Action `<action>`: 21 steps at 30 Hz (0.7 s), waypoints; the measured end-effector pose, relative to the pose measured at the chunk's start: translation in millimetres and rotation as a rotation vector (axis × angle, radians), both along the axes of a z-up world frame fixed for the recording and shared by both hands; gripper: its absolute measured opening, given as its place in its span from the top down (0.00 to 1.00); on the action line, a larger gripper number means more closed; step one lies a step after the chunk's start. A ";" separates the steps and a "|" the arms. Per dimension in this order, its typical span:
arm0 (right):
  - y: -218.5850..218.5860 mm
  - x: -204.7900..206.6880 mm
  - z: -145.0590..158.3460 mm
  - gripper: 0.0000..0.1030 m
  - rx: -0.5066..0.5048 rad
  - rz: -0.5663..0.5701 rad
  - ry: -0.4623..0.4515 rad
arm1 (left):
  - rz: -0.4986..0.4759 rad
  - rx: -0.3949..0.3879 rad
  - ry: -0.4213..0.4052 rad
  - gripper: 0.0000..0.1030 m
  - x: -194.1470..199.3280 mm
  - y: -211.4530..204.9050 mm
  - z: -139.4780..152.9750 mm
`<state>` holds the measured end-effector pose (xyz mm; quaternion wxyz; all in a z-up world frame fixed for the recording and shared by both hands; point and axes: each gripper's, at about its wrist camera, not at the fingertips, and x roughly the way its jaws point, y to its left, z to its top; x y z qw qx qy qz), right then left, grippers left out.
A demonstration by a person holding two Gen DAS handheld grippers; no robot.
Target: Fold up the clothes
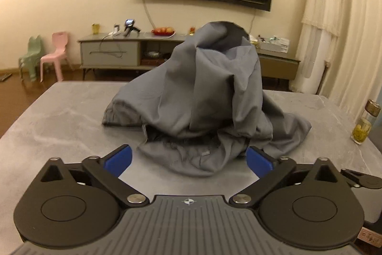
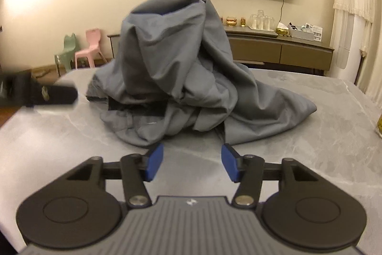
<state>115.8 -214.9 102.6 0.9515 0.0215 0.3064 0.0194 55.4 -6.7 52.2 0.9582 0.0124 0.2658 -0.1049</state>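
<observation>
Biggest risk: the grey garment [image 1: 203, 97] is one tall crumpled heap mid-frame on the grey table [image 1: 59, 116], peak standing up past the tabletop's far edge in both views. No hem, sleeve or collar reads clearly, so a grab at the nearest fold prob catches several layers at once & drags the whole lump instead of opening it. The heap also looks unsteady; in the right wrist view the peak is blurred, so it may slump either way & bury whatever edge gets picked.

Smaller risk: glass bottle [image 1: 365, 122] at right edge of the left wrist view, near the table's rim. A wide sweep to spread the cloth could knock it.

Pose: both grippers sit low in frame, angled down at the tabletop w/ the heap straight ahead. Left gripper [image 1: 189, 161] has its jaws spread wide, blue pads [image 1: 120, 160] either side of the cloth's front edge but not pressing it; nothing held. Right gripper [image 2: 192, 165] has its jaws parted narrower, bare table between, cloth just beyond the tips. Blurred dark shape at mid-left of the right wrist view is prob the left gripper's side; can't tell for sure.
</observation>
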 end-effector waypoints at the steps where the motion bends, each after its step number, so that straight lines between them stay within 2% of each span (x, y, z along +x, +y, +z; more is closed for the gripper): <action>1: -1.9 3.9 -2.2 0.47 -0.007 -0.004 0.010 | -0.014 0.022 0.001 0.01 7.8 -2.4 -2.2; 5: -8.7 25.0 -17.3 0.46 -0.023 -0.026 0.067 | -0.040 0.033 0.015 0.01 37.9 -1.8 -19.0; 8: -7.4 41.2 -29.4 0.45 -0.048 -0.031 0.104 | -0.039 -0.027 0.045 0.01 52.9 12.7 -44.4; 10: -5.5 52.0 -32.7 0.44 -0.068 -0.022 0.128 | -0.024 -0.049 0.106 0.01 63.3 23.3 -60.4; 12: -6.0 60.2 -26.8 0.44 -0.081 -0.010 0.121 | -0.024 -0.071 0.131 0.01 68.1 31.9 -65.8; 13: -7.1 63.3 -19.7 0.39 -0.085 -0.003 0.103 | -0.024 -0.076 0.130 0.01 68.8 34.1 -66.6; 16: -5.3 76.2 10.0 0.08 -0.099 0.034 -0.006 | -0.024 -0.090 0.126 0.01 71.0 40.8 -69.1; 17: -0.1 85.2 14.2 0.02 -0.124 0.077 -0.023 | -0.024 -0.094 0.125 0.01 71.7 43.0 -69.9; 18: 5.4 94.6 17.1 0.01 -0.151 0.122 -0.036 | -0.026 -0.099 0.128 0.01 73.0 43.9 -71.4; 19: 12.3 106.2 11.9 0.03 -0.200 0.177 -0.028 | -0.029 -0.106 0.134 0.01 75.0 43.6 -73.7; 20: 18.0 117.4 6.7 0.22 -0.244 0.225 -0.022 | -0.031 -0.106 0.135 0.01 76.2 43.2 -75.4; 21: 16.8 126.1 0.6 0.47 -0.263 0.228 -0.027 | -0.032 -0.101 0.130 0.01 76.8 42.6 -76.5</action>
